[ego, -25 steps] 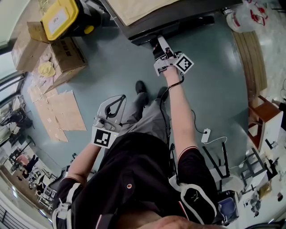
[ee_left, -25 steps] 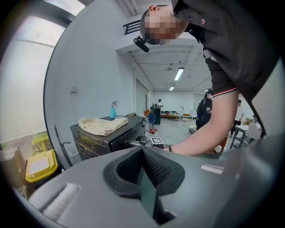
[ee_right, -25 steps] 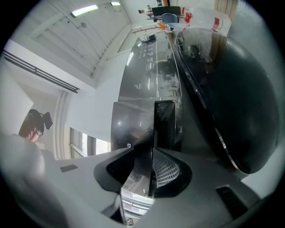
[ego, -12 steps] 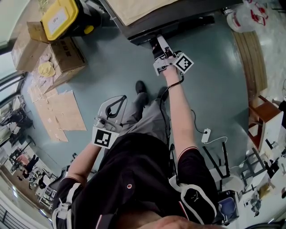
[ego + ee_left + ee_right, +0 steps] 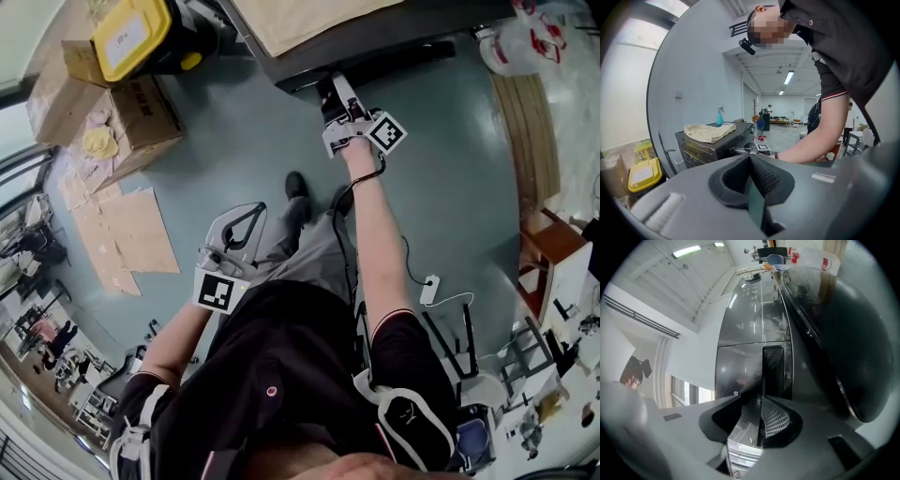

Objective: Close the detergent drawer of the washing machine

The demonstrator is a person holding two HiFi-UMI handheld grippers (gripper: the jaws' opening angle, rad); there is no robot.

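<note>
The dark washing machine (image 5: 375,42) stands at the top of the head view, with a beige cloth (image 5: 300,17) on its top. My right gripper (image 5: 330,92) reaches up to its front edge. In the right gripper view the gripper (image 5: 759,420) is shut on the dark front panel of the detergent drawer (image 5: 754,376), and the drawer's pale ribbed tray (image 5: 743,446) shows below the jaws, pulled out. The control panel (image 5: 754,310) and round door (image 5: 853,348) lie beyond. My left gripper (image 5: 234,234) hangs by the person's left side, shut and empty (image 5: 751,180).
A yellow-lidded bin (image 5: 131,37), cardboard boxes (image 5: 122,122) and flat cardboard sheets (image 5: 131,244) lie on the floor to the left. A white power strip (image 5: 430,289) with its cable lies at the right. A plastic bag (image 5: 516,37) sits at the top right. A spray bottle (image 5: 720,117) stands on the machine.
Nothing has visibly moved. The right gripper keeps its hold at the machine's front and the left gripper stays by the person's side.
</note>
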